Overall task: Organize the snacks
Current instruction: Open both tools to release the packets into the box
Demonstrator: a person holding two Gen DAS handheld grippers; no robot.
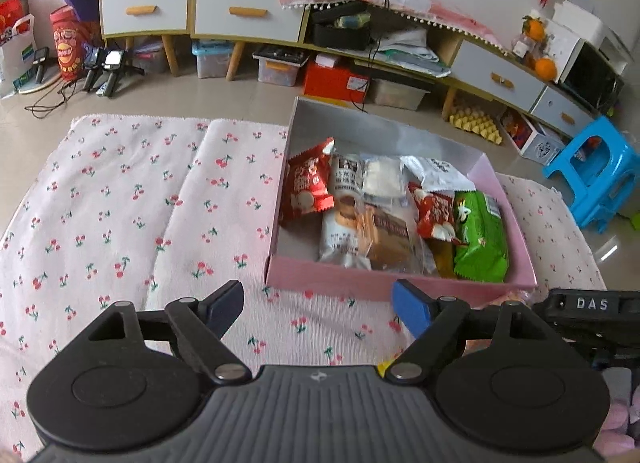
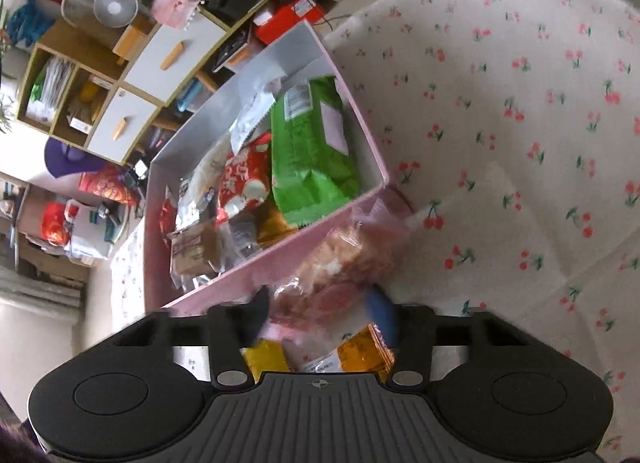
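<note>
A pink box (image 1: 400,283) stands on the cherry-print cloth (image 1: 120,203) and holds several snack packs: red ones (image 1: 308,187), a green one (image 1: 482,235), white and clear ones. My left gripper (image 1: 318,309) is open and empty, just in front of the box's near wall. In the right wrist view the box (image 2: 280,247) is ahead at the left with the green pack (image 2: 312,151) inside. My right gripper (image 2: 320,313) is closed around a clear bag of pinkish snacks (image 2: 340,263) outside the box's near corner. An orange packet (image 2: 360,351) lies under it.
Low cabinets with white drawers (image 1: 240,15), storage bins and a red box (image 1: 334,81) line the floor behind the table. A blue stool (image 1: 596,171) stands at the right. The cloth stretches wide to the left (image 1: 100,223) and right (image 2: 520,143) of the box.
</note>
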